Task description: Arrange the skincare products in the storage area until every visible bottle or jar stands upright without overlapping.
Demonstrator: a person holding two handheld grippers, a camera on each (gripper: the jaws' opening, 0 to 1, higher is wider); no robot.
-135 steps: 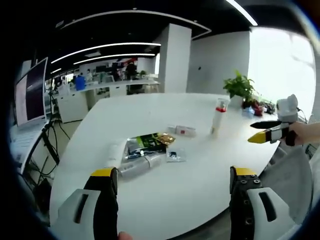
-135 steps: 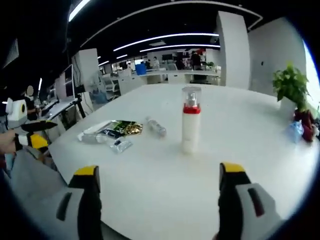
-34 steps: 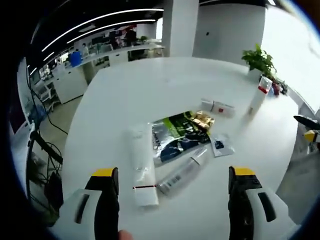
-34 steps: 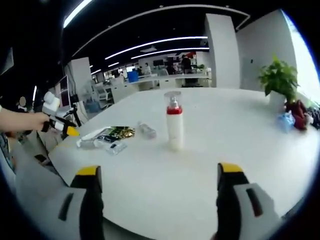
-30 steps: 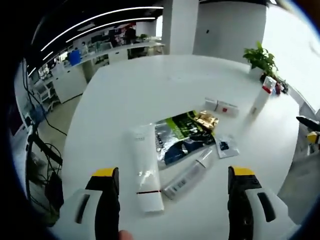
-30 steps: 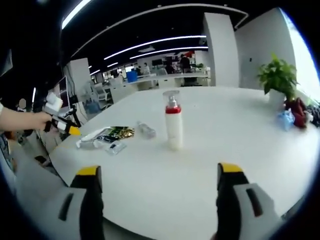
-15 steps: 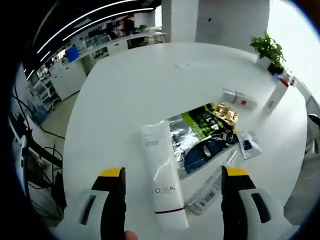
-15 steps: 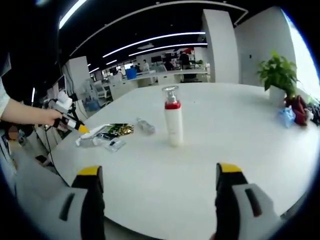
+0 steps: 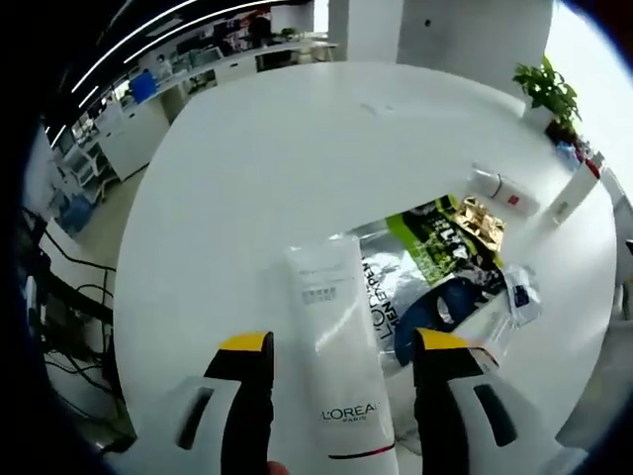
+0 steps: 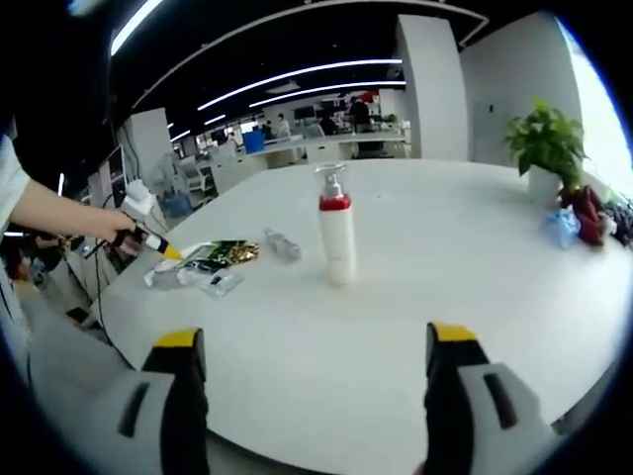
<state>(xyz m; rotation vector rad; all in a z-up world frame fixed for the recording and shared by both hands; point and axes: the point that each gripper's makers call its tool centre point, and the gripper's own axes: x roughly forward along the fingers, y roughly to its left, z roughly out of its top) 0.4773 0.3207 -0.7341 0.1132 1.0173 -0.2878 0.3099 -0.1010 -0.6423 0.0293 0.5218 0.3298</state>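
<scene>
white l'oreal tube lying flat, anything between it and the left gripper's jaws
Nothing visible does. The white L'Oreal tube lies flat on the white table, its lower end already between the open jaws of the left gripper. The silver and green sachets lie beside it, clear of the gap.

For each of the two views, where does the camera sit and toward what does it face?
Left gripper view: on the left tool, tilted down at the lying white tube; both jaws show.
Right gripper view: on the right tool, facing the upright pump bottle; the person's arm shows.
Shared: white table, tube, sachet pile.
</scene>
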